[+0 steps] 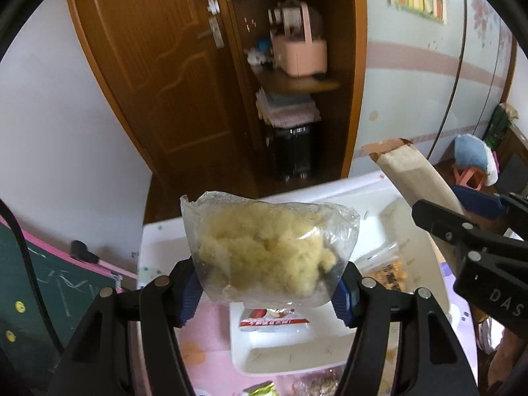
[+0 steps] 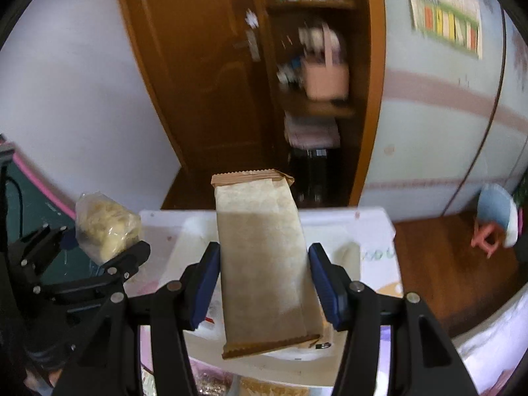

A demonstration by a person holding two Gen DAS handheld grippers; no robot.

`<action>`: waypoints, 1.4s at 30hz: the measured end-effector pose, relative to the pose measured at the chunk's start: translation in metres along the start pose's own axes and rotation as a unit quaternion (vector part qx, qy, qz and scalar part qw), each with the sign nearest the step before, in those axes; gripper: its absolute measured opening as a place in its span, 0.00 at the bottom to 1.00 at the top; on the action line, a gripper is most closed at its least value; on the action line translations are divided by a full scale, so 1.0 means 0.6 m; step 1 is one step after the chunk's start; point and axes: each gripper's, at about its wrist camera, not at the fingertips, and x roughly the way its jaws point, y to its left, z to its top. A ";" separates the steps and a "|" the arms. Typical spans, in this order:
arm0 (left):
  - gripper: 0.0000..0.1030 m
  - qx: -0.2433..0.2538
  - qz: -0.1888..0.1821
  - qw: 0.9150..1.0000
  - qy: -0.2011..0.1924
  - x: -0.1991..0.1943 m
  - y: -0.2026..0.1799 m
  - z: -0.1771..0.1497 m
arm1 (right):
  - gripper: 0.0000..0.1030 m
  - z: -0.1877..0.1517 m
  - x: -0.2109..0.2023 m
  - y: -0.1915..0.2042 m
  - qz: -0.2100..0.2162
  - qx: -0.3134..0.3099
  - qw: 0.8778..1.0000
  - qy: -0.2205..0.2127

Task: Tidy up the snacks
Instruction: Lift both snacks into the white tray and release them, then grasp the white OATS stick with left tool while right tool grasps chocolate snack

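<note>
1. The left gripper point(image 1: 270, 283) stands about half open, its blue pads clamped on the lower sides of a clear plastic bag of pale yellow fluffy snack point(image 1: 267, 247). The bag is lifted above the white compartmented plastic tray point(image 1: 283, 353), over the tray's near edge.
2. The right gripper point(image 2: 264, 287) is also about half open, with a long tan paper snack packet with crimped brown ends point(image 2: 264, 264) between its pads. The left pad touches the packet's edge; the right pad seems to sit just clear of it, so I judge the grip loose or one-sided. The packet hangs over the middle of the tray.
3. Handling, as a judgement: the clear bag looks very light, soft and crushable, with slick film. It is best held low on the sides, as now, without squeezing harder.
4. The paper packet looks light, flat and fairly stiff, with a matt surface that should grip well. Hold it across its narrow width near mid-length.
5. Orientation: the packet's long axis runs away from the right gripper, its far crimped end up and toward the wooden door point(image 2: 198, 82). The bag is roughly as wide as tall, its sealed top edge pointing up and away from the left gripper.
</note>
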 end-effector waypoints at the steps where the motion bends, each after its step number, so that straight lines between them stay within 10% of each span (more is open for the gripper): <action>1: 0.61 -0.002 0.000 1.000 0.006 0.019 -0.003 -0.003 | 0.53 -0.004 0.020 -0.004 -0.002 0.005 1.000 0.009; 5: 0.66 -0.006 -0.004 0.999 0.038 0.092 -0.017 -0.015 | 0.53 -0.022 0.094 -0.017 -0.011 0.018 0.999 0.050; 8: 0.92 -0.019 -0.010 0.998 0.062 0.132 -0.019 -0.025 | 0.54 -0.034 0.137 -0.028 -0.009 0.033 0.996 0.079; 16: 0.93 -0.050 -0.032 0.995 0.082 0.162 -0.002 -0.048 | 0.71 -0.061 0.164 -0.041 -0.007 0.055 0.992 0.117; 42: 0.93 -0.037 -0.030 0.999 -0.015 -0.152 0.043 -0.094 | 0.72 -0.077 -0.093 0.006 0.006 0.031 0.999 0.041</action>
